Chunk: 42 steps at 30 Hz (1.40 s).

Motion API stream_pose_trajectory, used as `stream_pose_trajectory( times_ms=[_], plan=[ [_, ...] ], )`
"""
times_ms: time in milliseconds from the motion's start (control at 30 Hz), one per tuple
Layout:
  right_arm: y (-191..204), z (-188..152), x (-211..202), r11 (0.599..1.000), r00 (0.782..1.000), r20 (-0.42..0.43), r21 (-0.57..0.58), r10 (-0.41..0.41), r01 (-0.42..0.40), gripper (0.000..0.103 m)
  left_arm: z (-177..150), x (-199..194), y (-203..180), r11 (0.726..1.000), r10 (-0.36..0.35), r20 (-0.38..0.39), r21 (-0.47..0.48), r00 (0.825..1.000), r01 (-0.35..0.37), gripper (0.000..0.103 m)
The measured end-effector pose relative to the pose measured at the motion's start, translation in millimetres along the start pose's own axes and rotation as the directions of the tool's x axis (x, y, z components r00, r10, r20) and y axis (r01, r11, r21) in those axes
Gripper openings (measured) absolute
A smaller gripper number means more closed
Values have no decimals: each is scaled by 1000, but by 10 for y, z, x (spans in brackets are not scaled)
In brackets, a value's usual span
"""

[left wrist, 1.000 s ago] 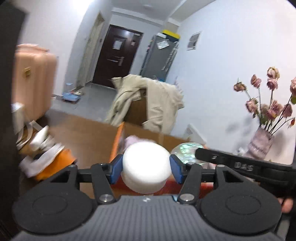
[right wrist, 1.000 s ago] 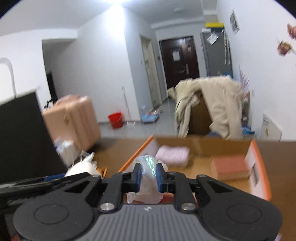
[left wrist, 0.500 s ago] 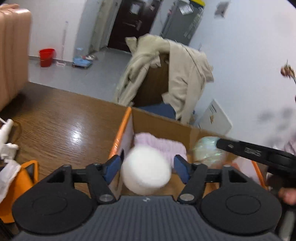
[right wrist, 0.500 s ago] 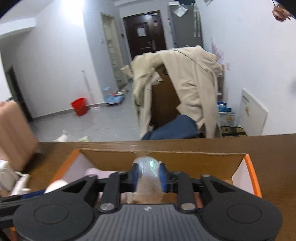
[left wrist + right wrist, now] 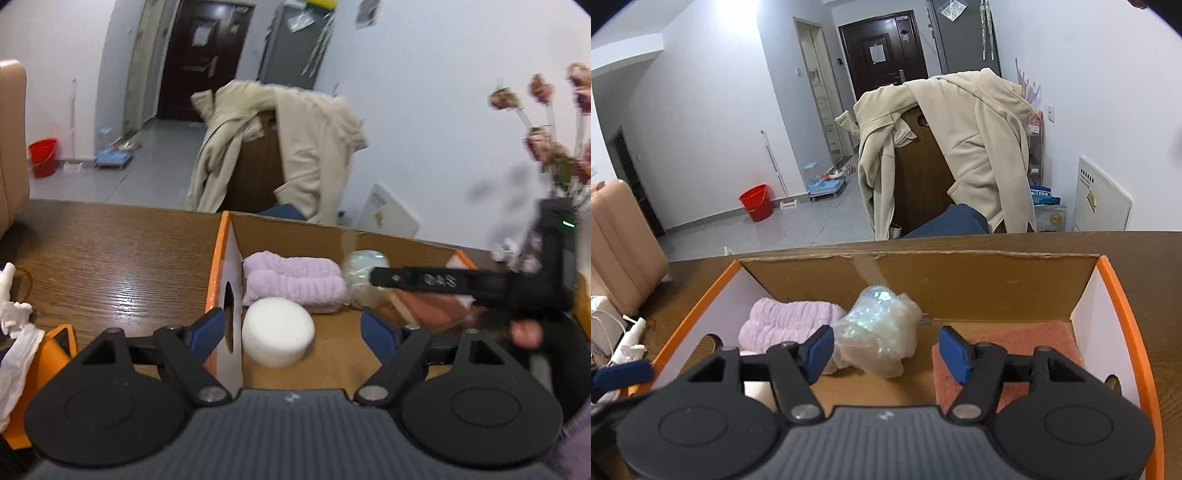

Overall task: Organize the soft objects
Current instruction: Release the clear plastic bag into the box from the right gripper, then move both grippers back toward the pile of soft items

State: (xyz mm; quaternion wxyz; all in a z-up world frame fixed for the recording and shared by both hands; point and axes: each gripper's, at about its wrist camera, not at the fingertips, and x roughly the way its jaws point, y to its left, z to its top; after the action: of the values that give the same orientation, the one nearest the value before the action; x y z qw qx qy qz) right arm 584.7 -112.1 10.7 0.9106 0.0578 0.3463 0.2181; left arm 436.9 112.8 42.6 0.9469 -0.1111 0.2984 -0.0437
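Observation:
An orange-rimmed cardboard box [image 5: 221, 236] [image 5: 1123, 306] stands on the wooden table. Inside lie a lilac towel [image 5: 295, 280] [image 5: 783, 325], a white round sponge [image 5: 277, 336], an iridescent crumpled soft bag [image 5: 879, 336] [image 5: 360, 264] and a pink cloth [image 5: 1015, 343] [image 5: 424, 306]. My left gripper [image 5: 295, 332] is open, its jaws apart over the box's left wall, with the white sponge lying free between them. My right gripper [image 5: 886, 350] is open around the iridescent bag, which rests on the box floor.
A chair with a beige jacket [image 5: 960, 147] stands behind the table. Dried pink flowers in a vase [image 5: 554, 147] are at the right. White cloths and an orange item [image 5: 22, 350] lie at the table's left. A peach suitcase [image 5: 617, 240] stands at left.
Both grippers moved over the box and opened. The left let go of the white sponge and the right let go of the iridescent bag; both now lie in the box.

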Motion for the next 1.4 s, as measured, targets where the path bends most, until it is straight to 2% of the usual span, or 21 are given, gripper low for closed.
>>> stream_pose_trajectory(
  times_ms=[67, 133, 333, 467, 533, 633, 733, 900, 1033, 1133, 1267, 1400],
  plan=[
    [-3, 6, -15, 1000, 1000, 6, -4, -5, 5, 64, -66, -147, 40, 999, 46, 18, 12, 999, -46, 97],
    [-1, -13, -31, 1000, 1000, 8, -1, -12, 12, 64, -117, -263, 138, 998, 70, 43, -5, 997, -70, 98],
    [90, 1, -233, 1000, 996, 86, -22, -14, 16, 64, -136, -398, 177, 999, 40, 18, -33, 999, -40, 98],
    [250, 188, -727, 999, 988, 152, -14, -42, 45, 69, -72, -612, 2, 1000, 0, 64, -30, 998, 2, 98],
    [352, 240, -1055, 997, 987, 147, -42, -59, 66, 73, -76, -795, -127, 999, -26, 89, -24, 996, 29, 98],
    [431, 129, -1616, 995, 986, 152, -69, -63, 74, 76, -183, -1129, -328, 999, -49, 130, 16, 990, 47, 98],
    [487, -277, -2249, 993, 977, 204, -91, -58, 78, 87, -459, -1510, -502, 995, -85, 172, 66, 981, 75, 99],
    [586, -1329, -2968, 989, 964, 258, -103, -72, 102, 89, -1138, -2060, -652, 989, -99, 197, 129, 975, 74, 102],
    [694, -2199, -3291, 991, 965, 242, -58, -100, 117, 90, -1730, -2432, -654, 984, -94, 148, 165, 984, 69, 102],
    [826, -2725, -3473, 988, 965, 219, -22, -142, 150, 91, -2017, -2610, -613, 986, -63, 117, 163, 991, 43, 103],
    [996, -3090, -3602, 994, 983, 151, -19, -108, 112, 91, -2166, -2705, -551, 988, -79, 83, 140, 993, 67, 103],
    [1150, -3164, -3663, 993, 982, 153, -42, -107, 115, 91, -2146, -2745, -559, 985, -85, 99, 157, 991, 69, 103]
  ],
)
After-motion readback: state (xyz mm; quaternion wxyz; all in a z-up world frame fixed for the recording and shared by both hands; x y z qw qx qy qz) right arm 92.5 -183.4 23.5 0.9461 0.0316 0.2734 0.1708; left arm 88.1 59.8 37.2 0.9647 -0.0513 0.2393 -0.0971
